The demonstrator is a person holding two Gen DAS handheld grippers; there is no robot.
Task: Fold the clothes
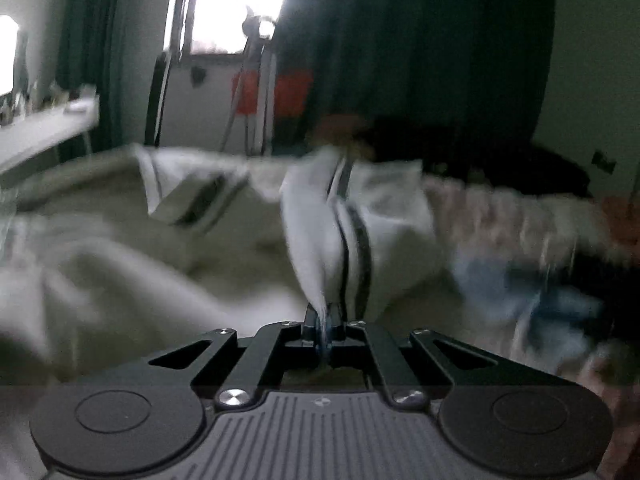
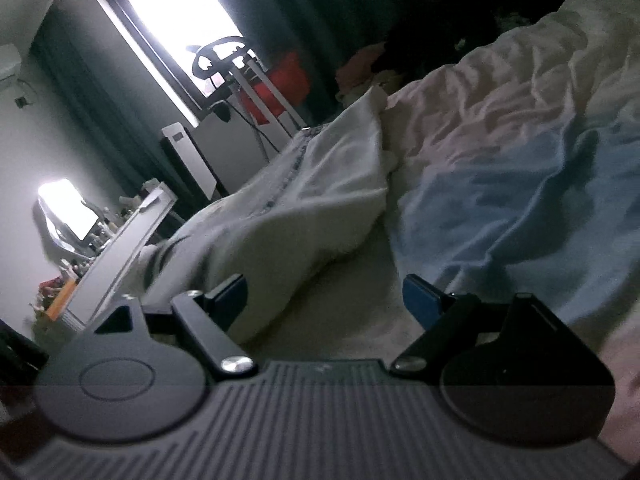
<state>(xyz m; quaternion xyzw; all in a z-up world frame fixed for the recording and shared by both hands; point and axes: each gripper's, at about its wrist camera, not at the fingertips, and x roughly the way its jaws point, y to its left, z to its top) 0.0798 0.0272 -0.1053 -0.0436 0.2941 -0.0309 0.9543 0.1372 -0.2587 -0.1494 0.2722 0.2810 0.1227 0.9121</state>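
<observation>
The left gripper (image 1: 323, 326) is clenched on a pinched fold of a white garment (image 1: 320, 232) with dark stripes. From the pinch, the cloth stretches straight away from the fingers, its long axis running toward the window (image 1: 240, 4), then spreads out over the pale bed sheet (image 1: 132, 280). This view is blurred, so finer details of the garment cannot be made out.

The right gripper (image 2: 324, 304) is released, its blue-padded fingers (image 2: 418, 300) standing wide apart with nothing between them, above bare sheet. Only this view shows a second pale garment (image 2: 304, 200) with a row of buttons, lying lengthwise toward the window, left of a rumpled pink and blue blanket (image 2: 500, 168). A dressing table (image 2: 120, 248) with a lit mirror stands left of the window.
</observation>
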